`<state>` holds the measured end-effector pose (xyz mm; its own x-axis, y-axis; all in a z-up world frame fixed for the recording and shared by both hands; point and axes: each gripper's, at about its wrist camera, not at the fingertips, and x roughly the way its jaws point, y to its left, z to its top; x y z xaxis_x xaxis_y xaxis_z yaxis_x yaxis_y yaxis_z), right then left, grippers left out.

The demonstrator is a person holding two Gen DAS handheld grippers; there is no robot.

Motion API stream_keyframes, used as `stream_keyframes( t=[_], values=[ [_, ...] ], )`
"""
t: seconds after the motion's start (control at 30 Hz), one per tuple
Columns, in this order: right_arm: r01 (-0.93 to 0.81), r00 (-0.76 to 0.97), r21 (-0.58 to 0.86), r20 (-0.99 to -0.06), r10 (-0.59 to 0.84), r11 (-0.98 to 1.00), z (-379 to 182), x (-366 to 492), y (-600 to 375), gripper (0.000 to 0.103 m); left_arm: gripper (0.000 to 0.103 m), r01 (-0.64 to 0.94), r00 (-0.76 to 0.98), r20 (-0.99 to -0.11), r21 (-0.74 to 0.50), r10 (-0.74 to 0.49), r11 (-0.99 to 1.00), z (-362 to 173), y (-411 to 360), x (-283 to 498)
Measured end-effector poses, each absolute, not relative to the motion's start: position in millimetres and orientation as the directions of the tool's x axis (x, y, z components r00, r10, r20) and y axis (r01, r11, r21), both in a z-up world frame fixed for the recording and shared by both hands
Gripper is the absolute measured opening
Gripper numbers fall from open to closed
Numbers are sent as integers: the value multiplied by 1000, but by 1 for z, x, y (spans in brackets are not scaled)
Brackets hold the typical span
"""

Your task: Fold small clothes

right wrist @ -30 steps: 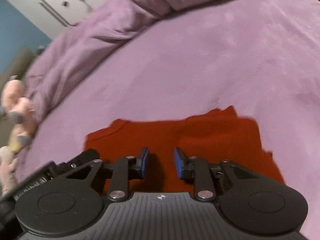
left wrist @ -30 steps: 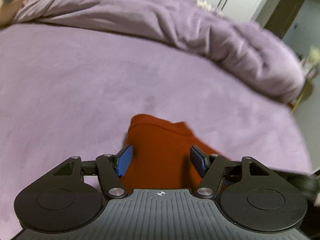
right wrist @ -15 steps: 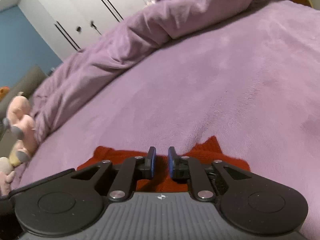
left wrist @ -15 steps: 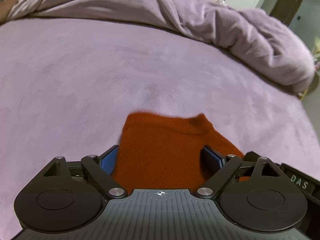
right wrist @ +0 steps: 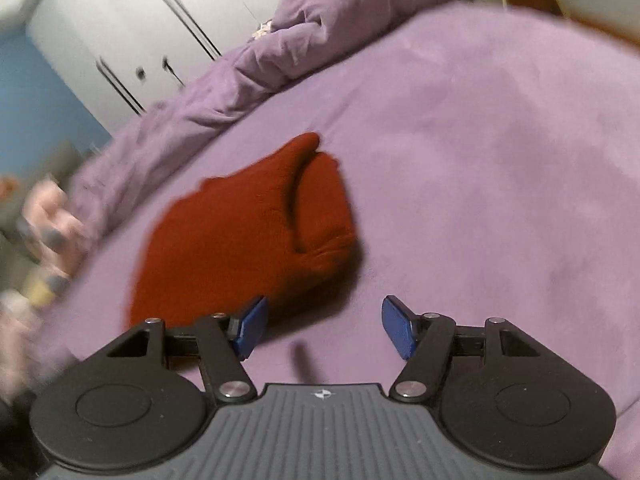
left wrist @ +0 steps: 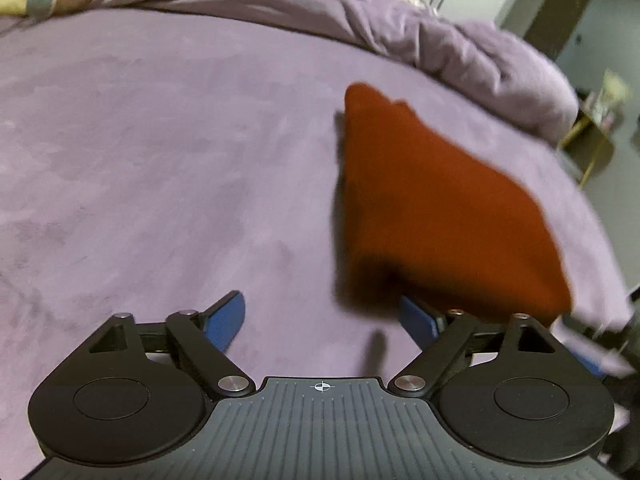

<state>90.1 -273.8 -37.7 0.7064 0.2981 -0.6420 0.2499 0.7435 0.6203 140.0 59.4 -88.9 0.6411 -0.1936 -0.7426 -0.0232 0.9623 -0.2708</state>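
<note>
A small rust-red knit garment lies folded on the purple bed; it also shows in the right wrist view, with a curved fold edge on its right side. My left gripper is open and empty, just short of the garment's near left corner. My right gripper is open and empty, just short of the garment's near right corner. Both views are blurred by motion.
The purple bed cover spreads all around. A bunched purple duvet lies along the far side. Pink plush toys sit at the bed's left edge. White wardrobe doors stand behind. A gold side table stands at the right.
Both grippers have let go of the garment, opened wide and drawn back. The garment now lies folded ahead of them.
</note>
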Motion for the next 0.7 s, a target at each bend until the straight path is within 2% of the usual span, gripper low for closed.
stream_keyframes(
  t=[0.03, 0.17, 0.3, 0.33, 0.37, 0.4, 0.43, 0.5, 0.53, 0.57, 0.63, 0.67, 0.7],
  values=[
    [270, 707, 665, -628, 326, 697, -39, 92, -275, 64, 83, -17, 639, -748, -249, -181, 968, -88, 56, 139],
    [328, 714, 800, -558, 422, 503, -54, 100, -276, 42, 84, 16, 652, -732, -247, -197, 969, -83, 43, 141],
    [397, 729, 835, -540, 421, 382, -68, 113, -271, 41, 84, 4, 640, -756, -174, -136, 985, -88, 28, 155],
    [409, 727, 826, -552, 409, 386, -69, 117, -270, 35, 84, -7, 637, -760, -174, -130, 985, -90, 27, 157],
    [423, 719, 811, -572, 395, 404, -69, 124, -268, 23, 84, -18, 636, -762, -176, -124, 984, -90, 26, 160],
    [432, 715, 801, -584, 384, 414, -67, 127, -267, 15, 85, -27, 634, -764, -175, -119, 984, -89, 26, 162],
    [416, 737, 839, -537, 410, 351, -68, 126, -270, 9, 85, -37, 632, -767, -175, -113, 984, -88, 27, 163],
    [305, 834, 951, -292, 469, 49, -81, 115, -280, 8, 85, -65, 636, -766, -176, -95, 982, -87, 32, 165],
    [298, 850, 955, -271, 453, 12, -83, 110, -287, 8, 85, -85, 640, -764, -173, -80, 981, -88, 37, 164],
    [337, 830, 936, -348, 436, 105, -78, 111, -290, 8, 86, -94, 641, -763, -183, -80, 979, -89, 42, 163],
    [419, 726, 773, -600, 337, 476, -63, 118, -285, 8, 86, -99, 632, -768, -207, -100, 973, -90, 50, 162],
    [397, 695, 679, -662, 281, 618, -56, 120, -276, 9, 86, -99, 631, -769, -208, -100, 973, -89, 51, 160],
    [366, 698, 651, -665, 267, 665, -52, 118, -271, 9, 85, -105, 628, -773, -202, -93, 974, -86, 52, 158]
  ],
)
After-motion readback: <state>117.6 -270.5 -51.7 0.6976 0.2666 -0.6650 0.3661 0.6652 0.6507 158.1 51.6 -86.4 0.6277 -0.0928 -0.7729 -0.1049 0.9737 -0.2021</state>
